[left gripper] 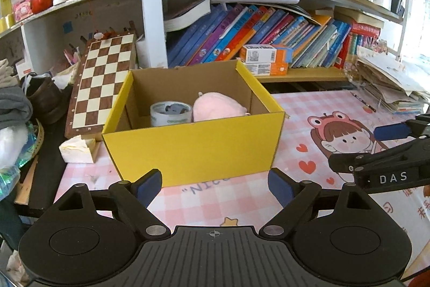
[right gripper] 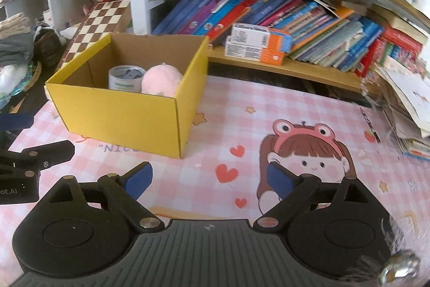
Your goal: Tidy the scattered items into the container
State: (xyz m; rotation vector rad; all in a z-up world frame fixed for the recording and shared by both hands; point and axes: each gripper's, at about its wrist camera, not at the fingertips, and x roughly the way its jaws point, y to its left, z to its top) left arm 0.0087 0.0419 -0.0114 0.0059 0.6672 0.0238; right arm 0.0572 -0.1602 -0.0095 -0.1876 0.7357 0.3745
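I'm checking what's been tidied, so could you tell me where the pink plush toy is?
The pink plush toy lies inside the yellow box, at its right side, beside the tape roll.

Black gripper [left gripper: 215,186], blue pads [left gripper: 149,186]

Tape roll [left gripper: 171,113], pink plush [left gripper: 217,106] inside yellow box [left gripper: 193,149]

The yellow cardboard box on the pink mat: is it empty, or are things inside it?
Not empty. The yellow cardboard box holds a grey tape roll and a pink plush toy, side by side.
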